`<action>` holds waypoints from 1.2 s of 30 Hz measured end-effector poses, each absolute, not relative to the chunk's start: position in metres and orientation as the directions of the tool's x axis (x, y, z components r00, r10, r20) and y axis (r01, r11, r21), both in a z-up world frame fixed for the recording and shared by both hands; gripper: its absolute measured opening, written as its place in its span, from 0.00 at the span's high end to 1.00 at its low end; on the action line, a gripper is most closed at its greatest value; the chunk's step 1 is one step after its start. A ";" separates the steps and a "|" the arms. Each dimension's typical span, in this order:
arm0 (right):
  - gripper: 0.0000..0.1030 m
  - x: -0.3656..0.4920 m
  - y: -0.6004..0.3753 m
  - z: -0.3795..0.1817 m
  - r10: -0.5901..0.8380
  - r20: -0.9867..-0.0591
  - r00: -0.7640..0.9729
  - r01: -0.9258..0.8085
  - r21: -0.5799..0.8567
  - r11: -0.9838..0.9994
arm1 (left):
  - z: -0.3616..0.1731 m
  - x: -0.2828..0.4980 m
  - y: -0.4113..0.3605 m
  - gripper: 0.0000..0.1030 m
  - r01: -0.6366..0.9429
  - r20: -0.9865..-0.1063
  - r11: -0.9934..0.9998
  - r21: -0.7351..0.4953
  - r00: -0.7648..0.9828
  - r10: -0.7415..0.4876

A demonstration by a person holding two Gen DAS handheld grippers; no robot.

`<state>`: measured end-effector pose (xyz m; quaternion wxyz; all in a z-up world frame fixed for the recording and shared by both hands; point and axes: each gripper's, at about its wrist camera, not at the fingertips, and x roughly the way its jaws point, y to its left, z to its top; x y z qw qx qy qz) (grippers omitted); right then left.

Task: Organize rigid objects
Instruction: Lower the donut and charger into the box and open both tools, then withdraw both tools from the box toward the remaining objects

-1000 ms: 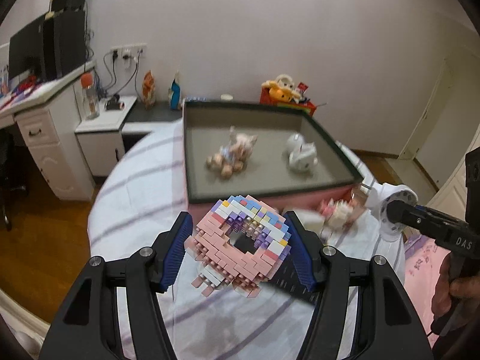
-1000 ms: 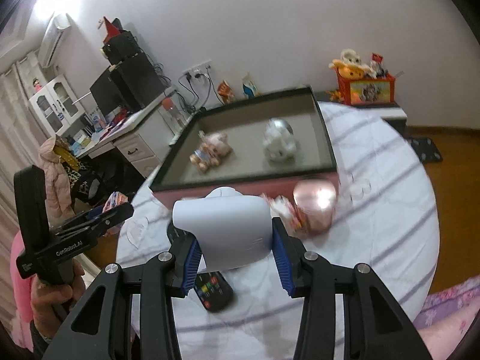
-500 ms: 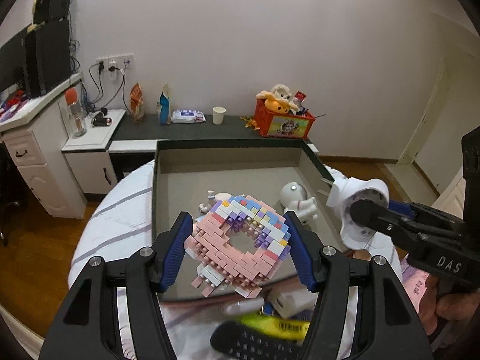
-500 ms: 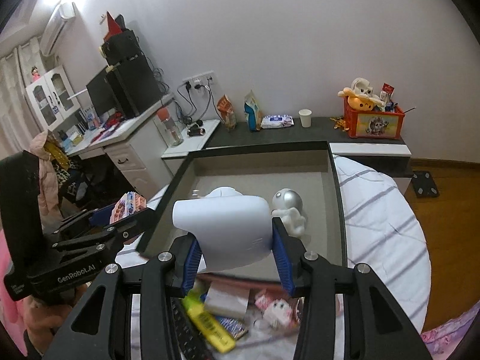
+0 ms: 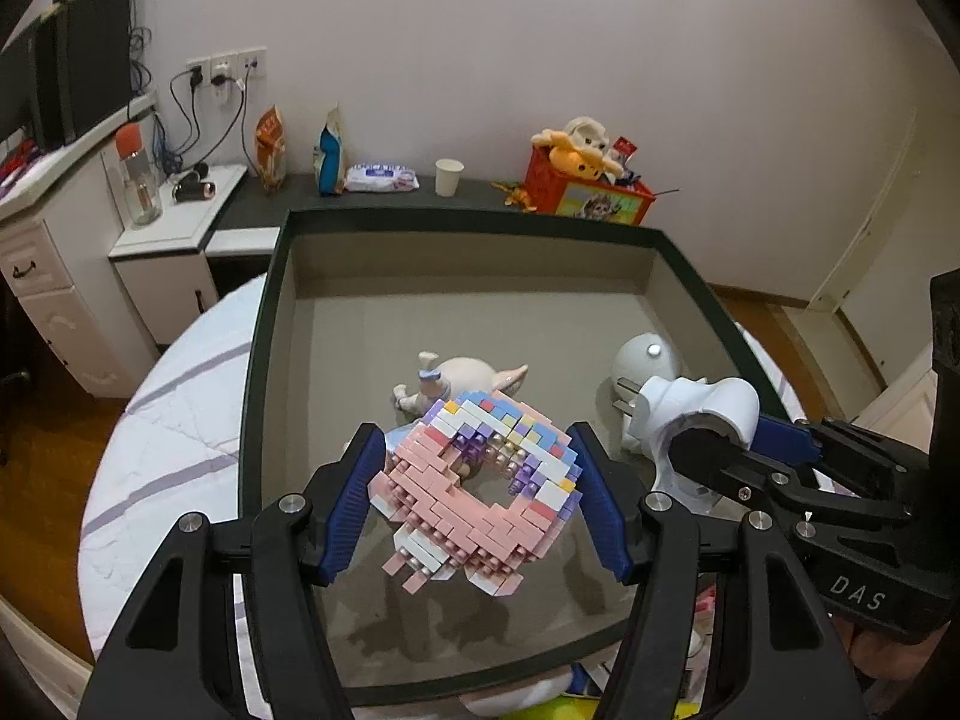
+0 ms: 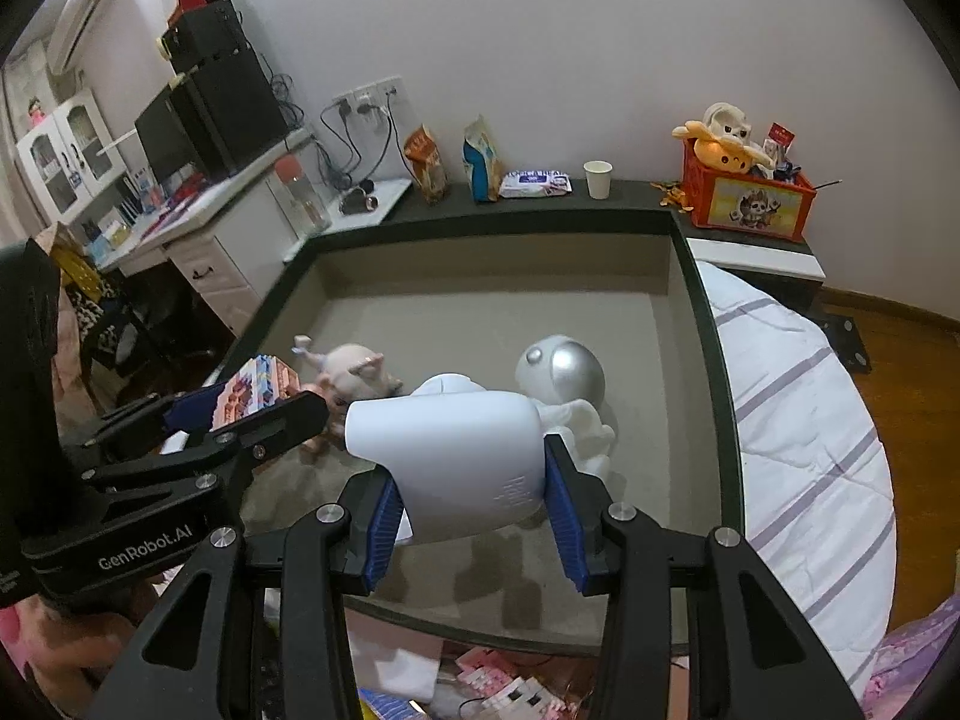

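Observation:
My left gripper (image 5: 477, 510) is shut on a pink brick-built donut (image 5: 480, 495) and holds it above the near left part of a dark-rimmed open box (image 5: 258, 360). My right gripper (image 6: 474, 510) is shut on a white plug-in device (image 6: 450, 456) and holds it over the box's near middle; that device also shows in the left wrist view (image 5: 690, 414). Inside the box lie a pink pig figurine (image 6: 354, 369) and a silver-headed astronaut figure (image 6: 561, 372).
The box (image 6: 714, 348) sits on a round table with a striped white cloth (image 6: 804, 420). Loose small items (image 6: 504, 684) lie in front of the box. Behind stand a dark shelf with a paper cup (image 6: 598, 179), an orange toy crate (image 6: 747, 198) and a white desk (image 5: 36, 258).
Both grippers have moved forward and over the box, carrying their objects. The box floor now lies under them; the loose items in front have dropped to the frame's bottom edge.

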<state>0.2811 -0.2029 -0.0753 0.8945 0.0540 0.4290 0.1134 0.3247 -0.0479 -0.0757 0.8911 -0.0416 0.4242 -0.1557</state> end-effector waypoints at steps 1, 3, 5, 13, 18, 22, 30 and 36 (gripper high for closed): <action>0.57 0.281 -0.202 -0.077 0.247 -0.757 0.605 -0.158 0.189 0.969 | -0.078 0.325 -0.048 0.39 0.241 -0.747 0.949 -0.204 0.588 -0.310; 0.57 0.282 -0.201 -0.076 0.236 -0.759 0.606 -0.158 0.176 0.972 | -0.081 0.326 -0.048 0.38 0.238 -0.752 0.950 -0.201 0.584 -0.305; 0.56 0.282 -0.200 -0.076 0.226 -0.761 0.608 -0.156 0.164 0.974 | -0.083 0.326 -0.048 0.38 0.233 -0.759 0.952 -0.198 0.578 -0.300; 0.23 0.277 -0.198 -0.068 0.181 -0.743 0.644 -0.155 0.104 0.982 | -0.077 0.320 -0.039 0.08 0.183 -0.759 0.969 -0.164 0.604 -0.242; 0.22 0.265 -0.201 -0.054 0.174 -0.724 0.667 -0.150 0.098 0.984 | -0.064 0.301 -0.028 0.00 0.173 -0.735 0.968 -0.181 0.630 -0.250; 0.21 0.246 -0.205 -0.049 0.183 -0.716 0.674 -0.143 0.116 0.983 | -0.050 0.275 -0.021 0.00 0.170 -0.712 0.973 -0.158 0.663 -0.232; 0.18 0.192 -0.205 -0.035 0.182 -0.688 0.702 -0.131 0.127 0.983 | -0.032 0.217 -0.006 0.00 0.154 -0.685 0.975 -0.160 0.694 -0.222; 0.18 0.149 -0.206 -0.027 0.204 -0.653 0.729 -0.135 0.155 0.979 | -0.026 0.171 0.000 0.00 0.149 -0.676 0.977 -0.153 0.706 -0.213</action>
